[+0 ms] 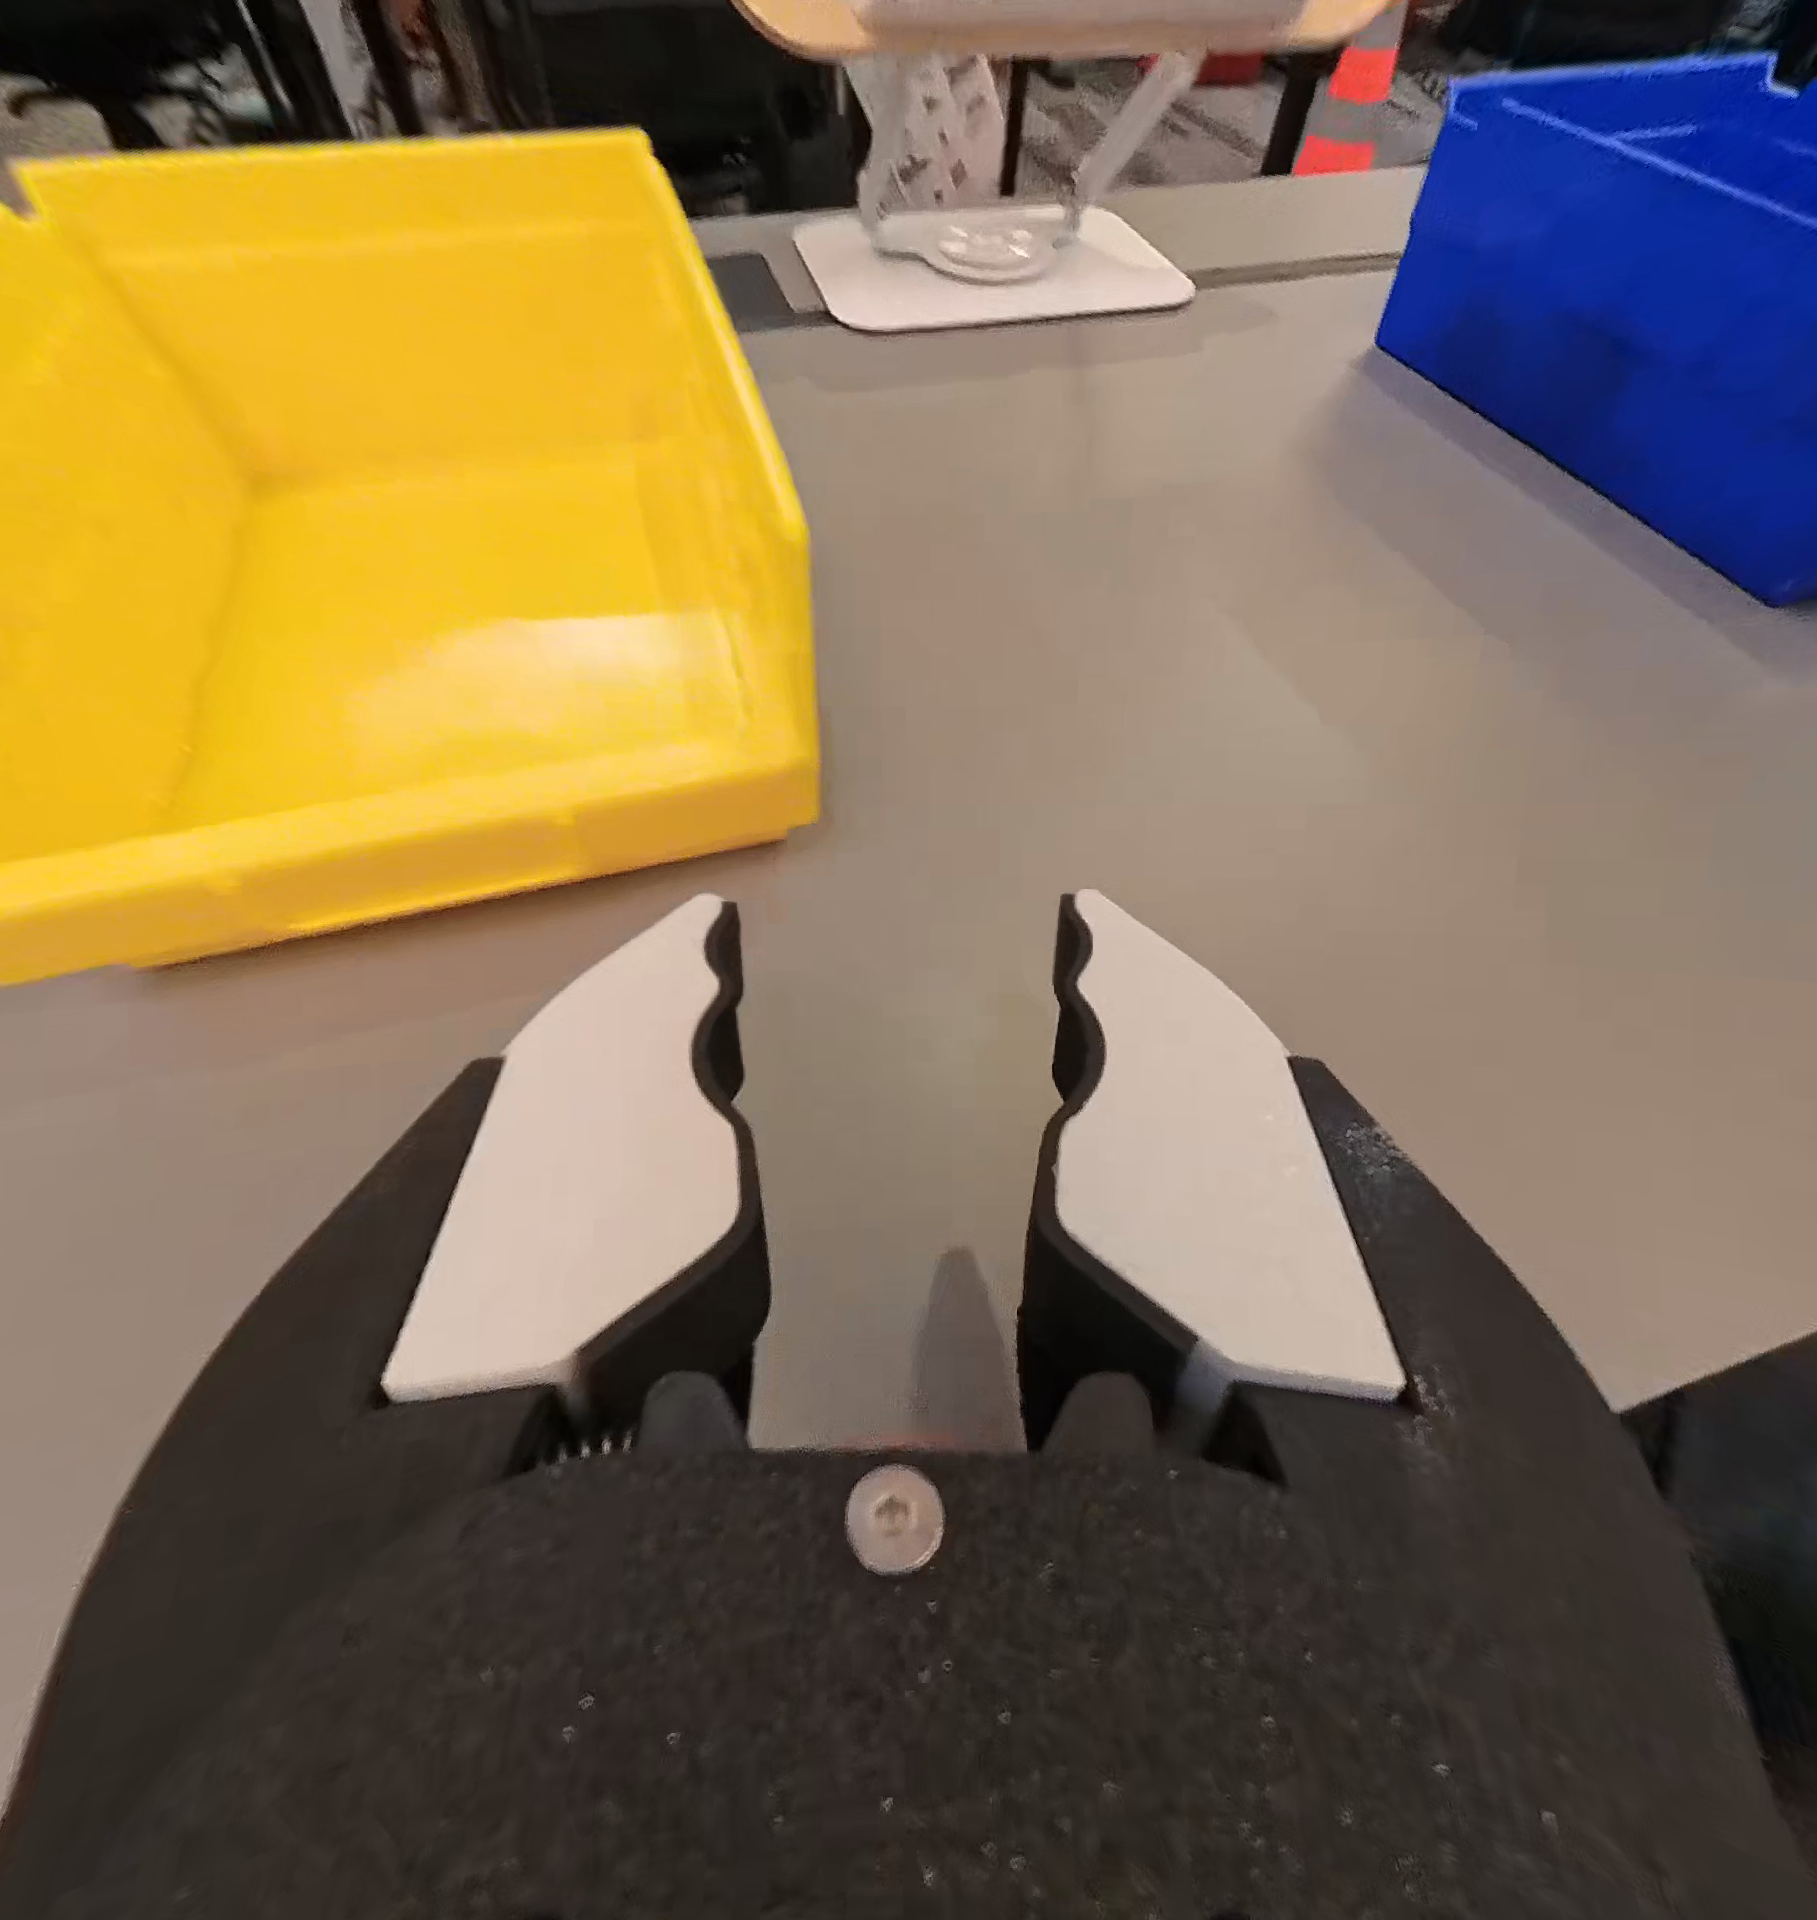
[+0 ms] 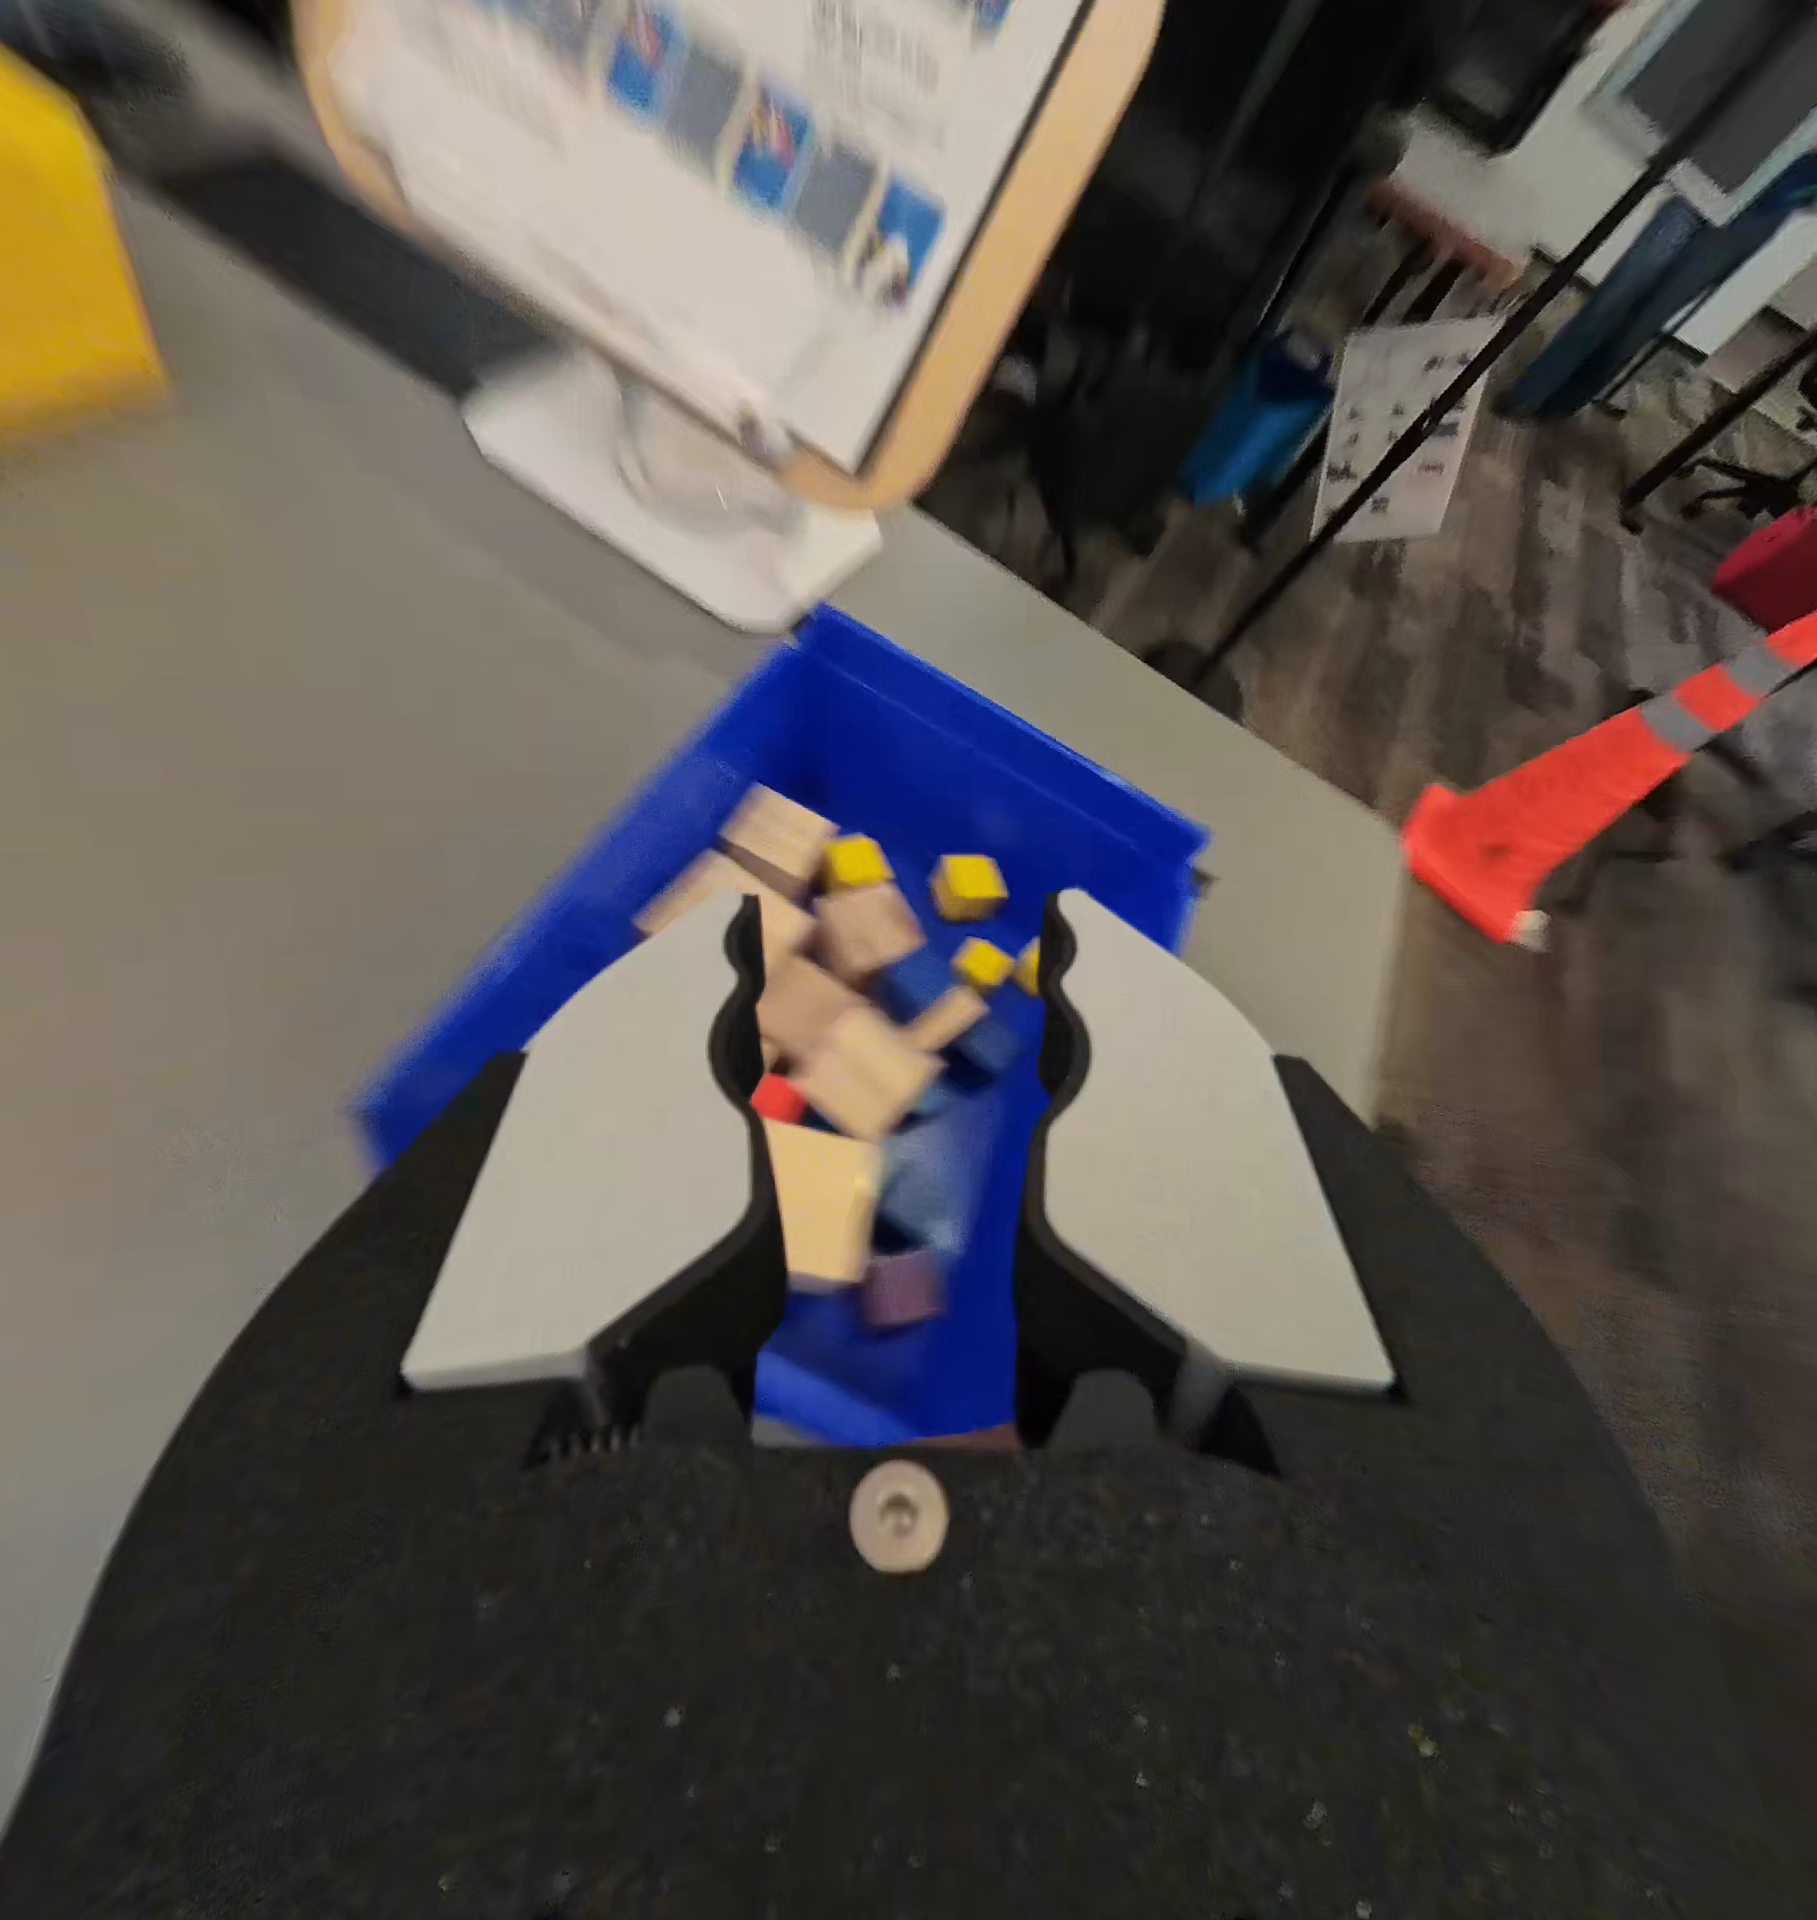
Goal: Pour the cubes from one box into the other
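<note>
Pour not started, by the look of it. I'm hovering my left gripper [image 1: 896,935] over bare table [image 1: 1143,727], jaws apart at a middling gap and holding nothing, just beside the yellow box [image 1: 364,520], which is empty. I'm hanging my right gripper [image 2: 899,935] above the blue box [image 2: 883,727], jaws likewise apart and gripping nothing. All cubes [image 2: 862,997] are sitting in the blue box, well apart from the yellow one. Left to do: grab, lift, tip over yellow. Counts: two boxes, two grippers. Cubes, blurred: roughly six wooden, four yellow, a few blue, one red, one purple; exact total unclear.
</note>
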Motion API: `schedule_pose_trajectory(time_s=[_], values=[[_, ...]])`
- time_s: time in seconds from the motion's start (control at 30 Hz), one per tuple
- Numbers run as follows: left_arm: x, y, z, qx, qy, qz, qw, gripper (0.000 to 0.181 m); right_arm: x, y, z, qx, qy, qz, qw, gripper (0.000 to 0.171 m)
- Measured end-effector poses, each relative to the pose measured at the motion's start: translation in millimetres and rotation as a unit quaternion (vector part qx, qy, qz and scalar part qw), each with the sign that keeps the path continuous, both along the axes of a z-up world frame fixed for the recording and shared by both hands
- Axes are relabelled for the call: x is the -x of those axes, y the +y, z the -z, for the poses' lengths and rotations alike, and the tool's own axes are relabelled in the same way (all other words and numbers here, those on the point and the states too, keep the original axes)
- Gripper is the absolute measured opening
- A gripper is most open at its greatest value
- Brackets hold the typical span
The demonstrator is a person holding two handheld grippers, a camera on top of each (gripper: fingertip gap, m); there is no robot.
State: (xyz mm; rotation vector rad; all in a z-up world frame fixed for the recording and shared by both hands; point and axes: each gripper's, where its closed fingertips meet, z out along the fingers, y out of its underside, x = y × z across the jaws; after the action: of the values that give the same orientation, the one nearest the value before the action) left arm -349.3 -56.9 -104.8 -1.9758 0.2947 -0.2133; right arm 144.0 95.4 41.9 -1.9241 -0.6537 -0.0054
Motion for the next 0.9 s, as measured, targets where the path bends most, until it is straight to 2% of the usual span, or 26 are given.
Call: schedule_pose_trajectory(time_s=[0.07, 0.13, 0.23, 0.3, 0.4, 0.53, 0.73, 0.9], values=[[14.8, -5.7, -13.5, -0.028, -0.001, -0.007, 1.000, 0.055, 22.7, -50.0, 20.9, -0.021, 0.096, 0.010, 0.995, 0.052], [27.3, -14.5, -24.9, -0.062, 0.000, -0.009, 0.998, 0.054, 34.9, -90.1, 55.1, -0.029, 0.140, 0.042, 0.989, 0.053], [47.5, -31.3, -31.4, -0.076, 0.005, -0.037, 0.996, 0.060, 34.5, -127.2, 109.9, -0.025, 0.169, 0.135, 0.976, 0.058], [57.1, -42.7, -30.2, -0.075, -0.004, -0.059, 0.995, 0.065, 33.8, -152.9, 139.9, -0.005, 0.162, 0.161, 0.974, 0.059], [56.9, -61.0, -17.4, -0.052, -0.026, -0.060, 0.996, 0.069, 21.5, -180.1, 151.4, -0.021, 0.170, 0.185, 0.968, 0.059], [55.9, -66.2, 5.6, -0.022, -0.046, -0.059, 0.997, 0.068, 4.1, -182.7, 144.3, -0.041, 0.223, 0.198, 0.954, 0.059], [61.0, -45.6, 22.3, 0.001, -0.026, -0.052, 0.998, 0.067, -17.8, -172.9, 147.1, -0.055, 0.176, 0.214, 0.959, 0.060], [56.9, -43.5, 21.2, -0.008, -0.021, -0.046, 0.999, 0.068, -20.1, -175.1, 151.0, -0.042, 0.194, 0.212, 0.957, 0.060]])
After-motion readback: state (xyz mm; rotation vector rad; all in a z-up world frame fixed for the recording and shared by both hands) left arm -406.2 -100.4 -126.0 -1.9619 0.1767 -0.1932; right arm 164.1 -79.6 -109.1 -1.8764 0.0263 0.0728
